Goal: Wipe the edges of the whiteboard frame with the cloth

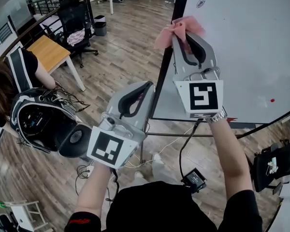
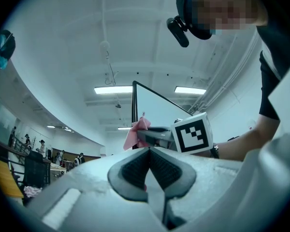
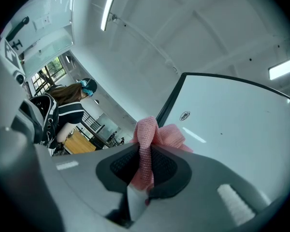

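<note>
The whiteboard (image 1: 251,47) fills my head view from twelve to three o'clock, its dark frame edge (image 1: 165,62) slanting down from twelve toward the centre. My right tongs (image 1: 186,33) are clamped on the pink cloth (image 1: 176,30), bunched at one o'clock right by that edge, though I cannot tell if it touches, while my left tongs (image 1: 140,93) reach in from seven o'clock, pressed together on nothing. My worry is the cloth, since only a narrow fold looks pinched: drag along the frame could tug it free, or the wad could ride the white face instead.

Left hand-held gripper (image 1: 149,85), right one (image 1: 182,34) — clenched
</note>
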Motion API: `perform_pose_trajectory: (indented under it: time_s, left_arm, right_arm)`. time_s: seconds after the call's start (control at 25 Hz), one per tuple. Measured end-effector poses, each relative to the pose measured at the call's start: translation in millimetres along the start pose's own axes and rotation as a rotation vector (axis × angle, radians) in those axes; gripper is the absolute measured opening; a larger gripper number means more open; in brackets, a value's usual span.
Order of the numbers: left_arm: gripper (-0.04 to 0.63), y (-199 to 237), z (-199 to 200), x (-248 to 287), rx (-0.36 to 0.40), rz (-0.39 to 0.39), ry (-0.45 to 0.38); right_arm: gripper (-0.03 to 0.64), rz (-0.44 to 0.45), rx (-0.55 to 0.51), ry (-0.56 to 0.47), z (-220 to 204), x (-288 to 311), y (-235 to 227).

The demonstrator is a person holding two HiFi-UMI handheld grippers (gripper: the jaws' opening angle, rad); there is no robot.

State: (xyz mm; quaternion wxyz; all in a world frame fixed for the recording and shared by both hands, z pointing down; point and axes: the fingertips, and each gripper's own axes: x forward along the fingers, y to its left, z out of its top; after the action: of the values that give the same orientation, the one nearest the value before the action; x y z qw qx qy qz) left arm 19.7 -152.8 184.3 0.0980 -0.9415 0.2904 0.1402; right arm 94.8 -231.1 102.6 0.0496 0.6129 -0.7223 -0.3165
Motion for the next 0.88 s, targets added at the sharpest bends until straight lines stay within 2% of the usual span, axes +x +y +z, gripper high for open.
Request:
perform_pose_trajectory:
  time_s: [0.16,0.36,0.88]
  left_arm:
    - [0.000,-6,-20,14,-0.035,0.016,0.027]
    - [0.000,-11,-41,24,-0.040,0.016,0.042]
    - [0.000,-13,-63,11,-0.073,0.041,0.057]
  right_arm:
    - [0.052,-0.006,0.017,0.013,-24,-5,-9]
    - [0.052,-0.010,0.039,0.020,-47,-10,-12]
    - [0.052,0.001,0.045,0.027,-64,-27,7]
